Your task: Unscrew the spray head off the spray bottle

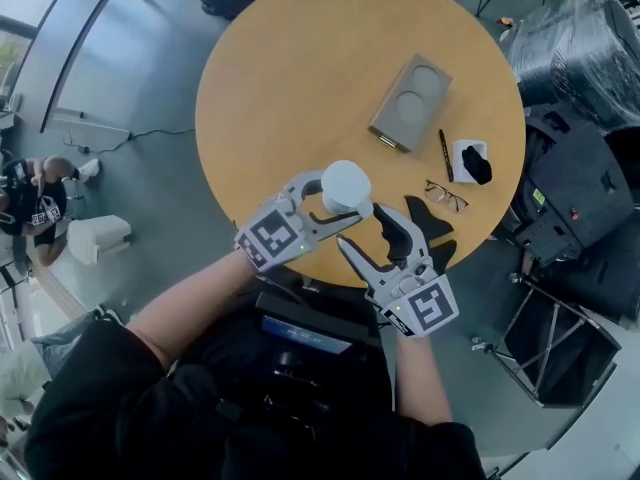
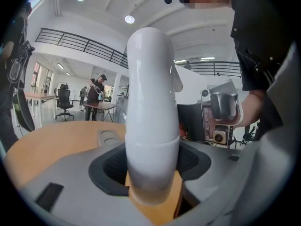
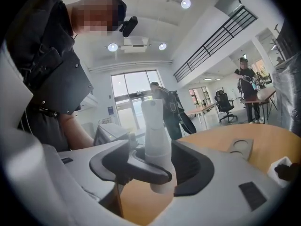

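A white spray bottle (image 1: 346, 184) with a white spray head is held upright over the near edge of the round wooden table (image 1: 280, 88). My left gripper (image 1: 340, 200) is shut on it, its dark pads pressing both sides of the bottle's lower body (image 2: 151, 140). My right gripper (image 1: 397, 210) stands just right of the bottle, jaws open. In the right gripper view the bottle (image 3: 155, 140) rises between that gripper's (image 3: 164, 168) spread black pads, with a gap on the right side. The spray head (image 3: 152, 108) shows at the top.
On the table's far right lie a grey two-hollow tray (image 1: 410, 103), a black pen (image 1: 444, 155), a pair of glasses (image 1: 445, 196) and a small white box (image 1: 470, 161) with a black item. Black wrapped equipment (image 1: 580, 58) stands right of the table.
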Tool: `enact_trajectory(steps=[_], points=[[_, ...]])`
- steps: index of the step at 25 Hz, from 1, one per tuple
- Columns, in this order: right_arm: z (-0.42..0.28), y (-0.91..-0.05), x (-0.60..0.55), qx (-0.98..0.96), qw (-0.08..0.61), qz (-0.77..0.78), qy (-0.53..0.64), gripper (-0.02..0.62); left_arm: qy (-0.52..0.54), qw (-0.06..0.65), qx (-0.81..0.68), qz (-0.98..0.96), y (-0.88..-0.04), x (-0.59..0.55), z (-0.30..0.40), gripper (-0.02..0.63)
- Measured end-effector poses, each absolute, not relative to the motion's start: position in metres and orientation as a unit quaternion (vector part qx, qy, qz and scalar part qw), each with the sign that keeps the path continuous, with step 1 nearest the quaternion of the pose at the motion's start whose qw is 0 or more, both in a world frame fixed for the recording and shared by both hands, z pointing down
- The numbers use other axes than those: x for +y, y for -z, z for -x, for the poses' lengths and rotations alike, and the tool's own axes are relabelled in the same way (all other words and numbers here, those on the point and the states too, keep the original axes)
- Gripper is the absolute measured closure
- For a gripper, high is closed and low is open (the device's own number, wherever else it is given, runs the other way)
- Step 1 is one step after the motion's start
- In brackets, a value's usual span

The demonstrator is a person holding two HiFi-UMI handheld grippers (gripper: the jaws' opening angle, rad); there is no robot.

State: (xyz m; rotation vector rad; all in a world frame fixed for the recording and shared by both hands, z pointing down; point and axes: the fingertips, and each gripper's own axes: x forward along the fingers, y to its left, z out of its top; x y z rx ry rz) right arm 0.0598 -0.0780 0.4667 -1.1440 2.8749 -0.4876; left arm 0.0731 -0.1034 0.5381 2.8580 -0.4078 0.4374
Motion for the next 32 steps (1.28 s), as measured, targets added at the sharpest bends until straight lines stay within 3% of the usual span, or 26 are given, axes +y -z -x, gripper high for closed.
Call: enact_trajectory(steps=[2, 17, 23, 28, 32], points=[[-0.058, -0.456, -0.078, 0.917, 0.001, 0.366, 0.158, 0.276, -0.154, 0.109, -0.137, -0.973, -0.528, -0.097, -0.073, 0.301], [-0.028, -0.373, -0.087, 0.919, 0.000, 0.379, 0.109, 0.275, -0.166, 0.102, -0.117, -0.974, -0.457, -0.070, -0.073, 0.299], [-0.024, -0.363, -0.087, 0.918, -0.008, 0.385, 0.099, 0.311, -0.187, 0.080, -0.115, -0.972, -0.455, -0.057, -0.073, 0.300], [-0.014, -0.358, -0.086, 0.922, -0.011, 0.376, 0.091, 0.382, -0.182, 0.080, -0.116, -0.973, -0.447, -0.055, -0.068, 0.301], [-0.007, -0.347, -0.077, 0.935, 0.002, 0.345, 0.080, 0.387, -0.144, 0.085, -0.075, -0.983, -0.436, -0.044, -0.065, 0.302]])
